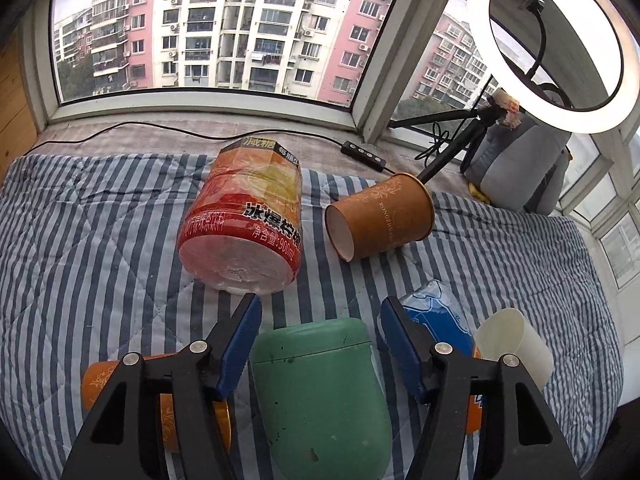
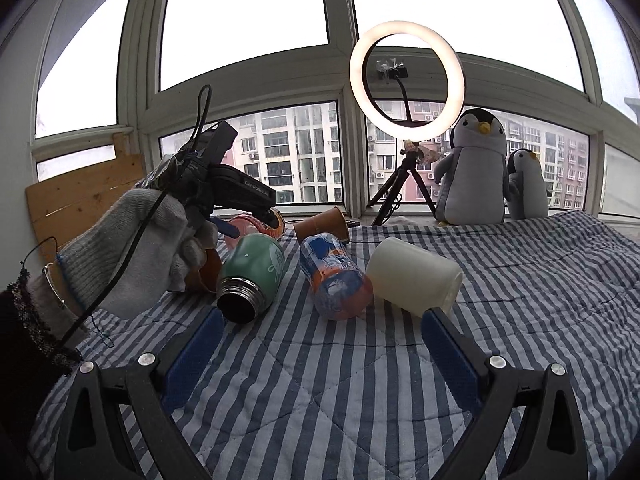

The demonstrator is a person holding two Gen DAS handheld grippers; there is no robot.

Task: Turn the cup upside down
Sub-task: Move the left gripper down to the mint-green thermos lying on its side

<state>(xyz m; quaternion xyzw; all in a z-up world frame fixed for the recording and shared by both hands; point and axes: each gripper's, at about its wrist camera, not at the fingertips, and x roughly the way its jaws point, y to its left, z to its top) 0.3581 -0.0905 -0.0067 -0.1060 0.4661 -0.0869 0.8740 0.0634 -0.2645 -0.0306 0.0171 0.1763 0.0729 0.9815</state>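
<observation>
A green cup (image 1: pixel 320 392) lies on its side on the striped quilt (image 1: pixel 100 220), between the open jaws of my left gripper (image 1: pixel 320 312), which straddles its closed end without gripping. In the right wrist view the green cup (image 2: pixel 252 276) shows its dark threaded mouth toward the camera, with the gloved hand and left gripper (image 2: pixel 240 216) above it. A white cup (image 2: pixel 414 276) lies on its side just beyond my right gripper (image 2: pixel 322 320), which is open and empty above the quilt. A brown paper cup (image 1: pixel 380 216) lies on its side farther back.
A large orange bottle (image 1: pixel 244 216) lies ahead of the green cup. A blue-orange bottle (image 2: pixel 334 276) lies between the green and white cups. Another orange cup (image 1: pixel 160 400) lies under the left finger. A ring light (image 2: pixel 406 80) on a tripod and plush penguins (image 2: pixel 474 168) stand by the window.
</observation>
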